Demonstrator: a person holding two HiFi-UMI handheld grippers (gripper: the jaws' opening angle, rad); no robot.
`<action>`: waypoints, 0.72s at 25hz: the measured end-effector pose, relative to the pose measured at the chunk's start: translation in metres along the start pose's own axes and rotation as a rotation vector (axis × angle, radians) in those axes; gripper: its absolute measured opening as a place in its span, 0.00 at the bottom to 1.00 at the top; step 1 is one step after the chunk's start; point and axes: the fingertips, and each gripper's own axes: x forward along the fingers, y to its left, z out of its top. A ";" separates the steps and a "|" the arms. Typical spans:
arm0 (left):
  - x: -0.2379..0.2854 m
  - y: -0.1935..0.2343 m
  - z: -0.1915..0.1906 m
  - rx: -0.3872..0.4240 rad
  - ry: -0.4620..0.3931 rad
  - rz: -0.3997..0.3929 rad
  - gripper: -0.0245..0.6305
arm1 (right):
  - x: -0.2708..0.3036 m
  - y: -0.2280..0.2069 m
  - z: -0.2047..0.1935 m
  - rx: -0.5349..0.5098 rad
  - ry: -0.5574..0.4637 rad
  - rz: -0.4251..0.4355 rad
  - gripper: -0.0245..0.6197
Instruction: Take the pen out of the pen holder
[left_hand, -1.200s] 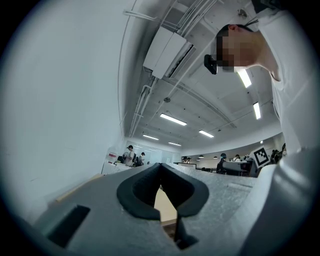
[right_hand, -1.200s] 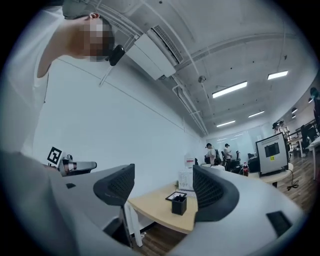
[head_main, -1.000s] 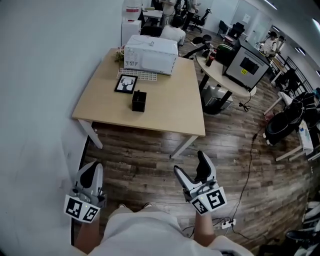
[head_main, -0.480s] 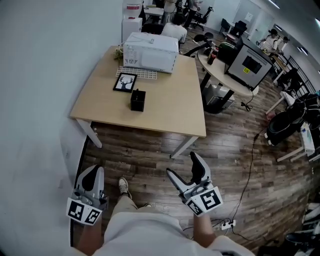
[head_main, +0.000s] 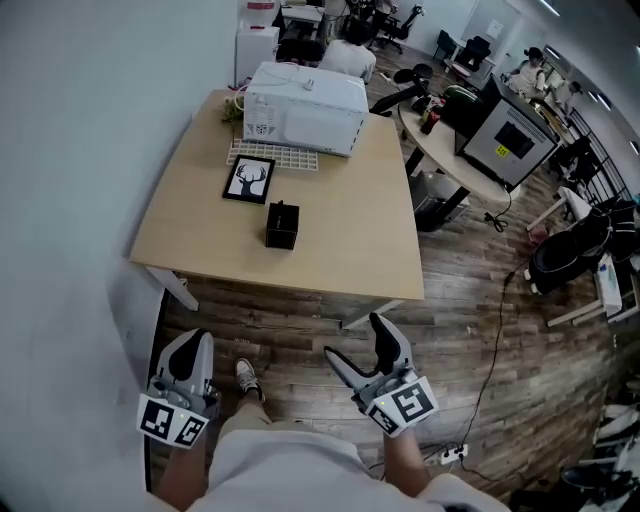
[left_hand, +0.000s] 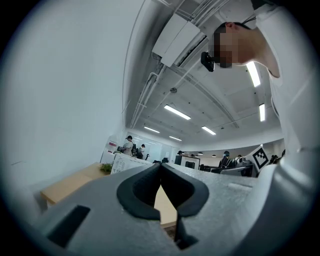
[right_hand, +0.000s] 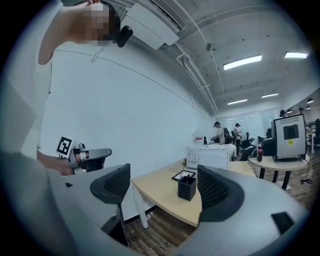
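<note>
A black square pen holder (head_main: 281, 224) stands on the light wooden table (head_main: 350, 255), near its front half; in the right gripper view the pen holder (right_hand: 187, 188) shows between the jaws, far off, with something dark sticking out of its top. My left gripper (head_main: 186, 355) hangs low at the left over the floor, jaws shut together with nothing in them (left_hand: 161, 170). My right gripper (head_main: 362, 345) is held over the floor in front of the table, jaws wide open and empty (right_hand: 165, 187). Both are well short of the table.
On the table stand a framed deer picture (head_main: 249, 181), a white keyboard (head_main: 272, 154) and a white boxy machine (head_main: 305, 105). A white wall runs along the left. A round desk (head_main: 455, 145), chairs and people fill the room behind. A cable and power strip (head_main: 452, 452) lie on the floor.
The view has moved closer to the table. The right gripper drifted slightly left and down in the picture. A foot has stepped forward between the grippers.
</note>
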 end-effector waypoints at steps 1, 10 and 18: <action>0.010 0.018 0.003 -0.002 -0.005 0.006 0.06 | 0.021 -0.002 0.005 -0.003 -0.002 0.010 0.66; 0.105 0.132 0.024 -0.028 -0.022 -0.062 0.06 | 0.150 -0.030 0.059 -0.051 -0.033 -0.059 0.63; 0.156 0.151 -0.001 -0.097 0.018 -0.112 0.06 | 0.183 -0.055 0.039 0.002 0.049 -0.092 0.63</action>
